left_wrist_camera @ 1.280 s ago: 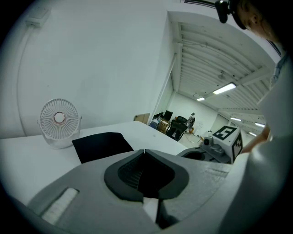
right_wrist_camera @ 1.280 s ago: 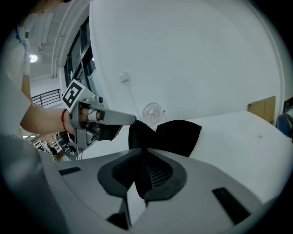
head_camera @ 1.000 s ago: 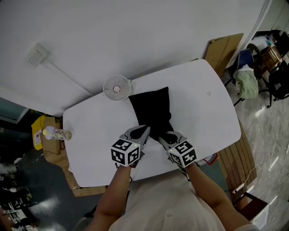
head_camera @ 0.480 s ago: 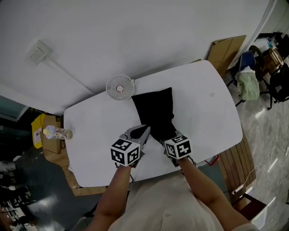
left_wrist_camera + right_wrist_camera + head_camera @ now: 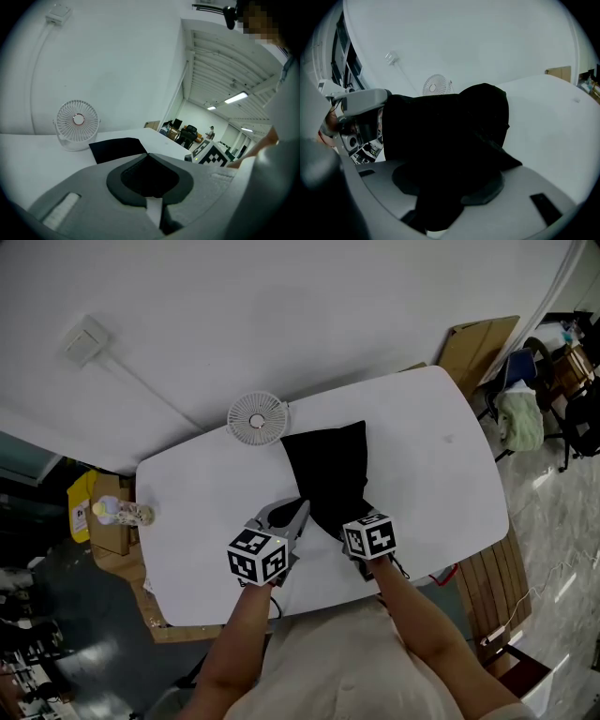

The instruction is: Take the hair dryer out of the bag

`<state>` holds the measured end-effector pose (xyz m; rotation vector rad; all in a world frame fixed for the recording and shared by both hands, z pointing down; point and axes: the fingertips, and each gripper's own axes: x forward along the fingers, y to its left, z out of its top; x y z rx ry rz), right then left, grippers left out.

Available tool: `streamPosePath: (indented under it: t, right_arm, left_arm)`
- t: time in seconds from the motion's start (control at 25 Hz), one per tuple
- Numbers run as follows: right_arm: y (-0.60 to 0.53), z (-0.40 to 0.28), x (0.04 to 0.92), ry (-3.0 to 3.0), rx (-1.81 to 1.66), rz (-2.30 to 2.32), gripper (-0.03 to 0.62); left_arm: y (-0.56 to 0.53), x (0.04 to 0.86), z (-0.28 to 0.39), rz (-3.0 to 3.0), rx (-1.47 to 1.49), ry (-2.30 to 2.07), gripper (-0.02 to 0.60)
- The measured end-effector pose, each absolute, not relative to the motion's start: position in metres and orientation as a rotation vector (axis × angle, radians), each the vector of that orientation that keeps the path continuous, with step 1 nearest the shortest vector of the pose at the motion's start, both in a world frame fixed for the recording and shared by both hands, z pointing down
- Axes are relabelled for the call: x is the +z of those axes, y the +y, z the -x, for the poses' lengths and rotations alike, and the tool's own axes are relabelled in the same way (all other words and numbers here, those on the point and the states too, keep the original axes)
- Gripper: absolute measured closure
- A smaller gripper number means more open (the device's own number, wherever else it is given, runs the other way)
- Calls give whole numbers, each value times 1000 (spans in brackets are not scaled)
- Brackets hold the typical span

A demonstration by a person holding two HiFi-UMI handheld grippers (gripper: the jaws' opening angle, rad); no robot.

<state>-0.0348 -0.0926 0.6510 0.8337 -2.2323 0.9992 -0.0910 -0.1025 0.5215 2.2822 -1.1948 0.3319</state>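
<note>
Fan (image 5: 257,417): upright, far edge of table (image 5: 197,521).
Left gripper (image 5: 301,511): your jaws closed, tips at bag's near-left hem.
Bag (image 5: 328,470): 1 black pouch, soft, limp; long axis runs from you toward wall.
Hair dryer: unseen, likely inside; rigid; take its handle; heading unknown.
Right gripper (image 5: 450,197): jaws just opening, bag fabric loose between.

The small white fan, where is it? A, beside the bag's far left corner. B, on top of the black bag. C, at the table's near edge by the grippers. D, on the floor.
A: the head view shows the fan standing on the table by the far left corner of the black bag.
</note>
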Motion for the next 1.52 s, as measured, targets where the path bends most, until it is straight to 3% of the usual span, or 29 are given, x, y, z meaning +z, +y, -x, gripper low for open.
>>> streamPosePath:
  t: [0.52,0.8,1.52]
  right_arm:
    - [-105,37,679,-2029,903,-842,368]
    - [-103,41,679,-2042,919,-824,419]
    - [-78,13,621,-2176,1217,-727,430]
  left_arm:
    - [-100,534,94,-2248,367,-1159,565]
    - [-97,540,98,-2230,376,-1155,565]
    - [-104,528,82,-2275,365,-1137,565]
